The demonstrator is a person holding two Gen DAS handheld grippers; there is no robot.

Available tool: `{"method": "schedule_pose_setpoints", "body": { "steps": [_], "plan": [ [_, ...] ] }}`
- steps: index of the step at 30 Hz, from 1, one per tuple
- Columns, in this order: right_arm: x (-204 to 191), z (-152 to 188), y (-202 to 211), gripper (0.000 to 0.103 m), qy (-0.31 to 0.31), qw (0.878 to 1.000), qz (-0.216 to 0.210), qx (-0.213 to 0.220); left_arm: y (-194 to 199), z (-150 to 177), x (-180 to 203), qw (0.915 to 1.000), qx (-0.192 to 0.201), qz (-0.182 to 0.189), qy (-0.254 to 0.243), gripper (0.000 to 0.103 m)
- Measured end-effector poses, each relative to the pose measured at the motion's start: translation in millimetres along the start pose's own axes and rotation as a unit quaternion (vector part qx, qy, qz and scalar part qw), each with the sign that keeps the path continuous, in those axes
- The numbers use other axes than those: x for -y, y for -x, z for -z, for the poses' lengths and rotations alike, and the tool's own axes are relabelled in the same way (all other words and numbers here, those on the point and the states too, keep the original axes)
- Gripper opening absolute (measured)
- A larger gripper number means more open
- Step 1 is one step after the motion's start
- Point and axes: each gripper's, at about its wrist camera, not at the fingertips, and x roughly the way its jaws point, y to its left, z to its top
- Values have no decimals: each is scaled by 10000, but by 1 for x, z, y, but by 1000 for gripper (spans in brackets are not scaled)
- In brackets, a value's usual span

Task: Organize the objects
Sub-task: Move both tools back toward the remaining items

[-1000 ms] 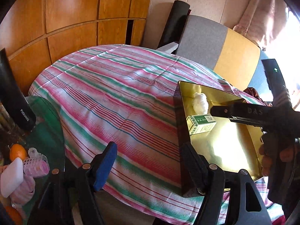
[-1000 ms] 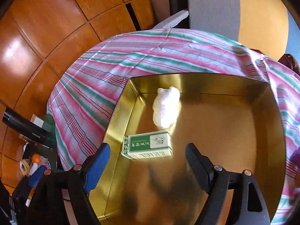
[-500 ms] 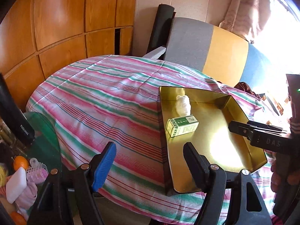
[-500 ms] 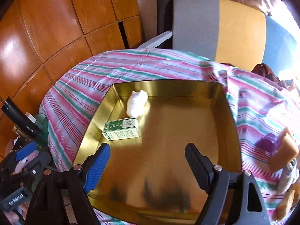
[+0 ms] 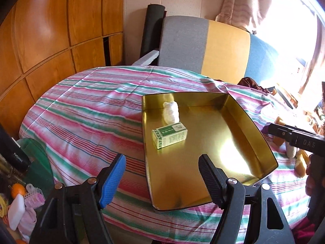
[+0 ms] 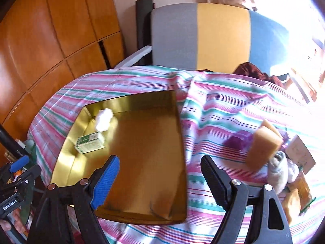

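A gold tin tray (image 5: 239,109) (image 6: 178,122) lies on the striped tablecloth. In it lie a green-and-white box (image 5: 170,135) (image 6: 90,142) and a white cotton wad (image 5: 171,112) (image 6: 104,119). My left gripper (image 5: 162,174) is open and empty, above the tray's near left edge. My right gripper (image 6: 160,174) is open and empty, above the tray's right edge; it also shows at the right of the left wrist view (image 5: 298,138). A tan sponge (image 6: 264,148), a purple object (image 6: 239,142) and a pale cloth (image 6: 282,170) lie right of the tray.
A grey, yellow and blue chair back (image 5: 205,44) stands behind the table. Wooden panels (image 5: 50,30) line the left wall. Low left are a black bottle (image 5: 14,152), an orange (image 5: 17,190), pink curlers (image 5: 33,197) and a white block (image 5: 17,209). A card (image 6: 300,154) lies far right.
Both grippers have drawn back and up from the tray. The right view has swung right, so the sponge, purple object and cloth now show. The tray's contents have not moved.
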Motion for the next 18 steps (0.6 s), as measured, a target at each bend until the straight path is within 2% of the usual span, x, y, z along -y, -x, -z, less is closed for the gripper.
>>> {"method": "schedule_pose_setpoints", "body": {
  "steps": [7,11,18],
  "plan": [
    [54,9,14,83,-461,9983,338,113,-4,1,28,9995,-79,149,-278,75],
    [86,14,25,83,-703,9958,567,169,-5,1,42,9987,-67,230,-451,83],
    [148,19,46,83,-1198,9874,993,295,-10,0,71,9960,-147,445,-761,83]
  ]
}}
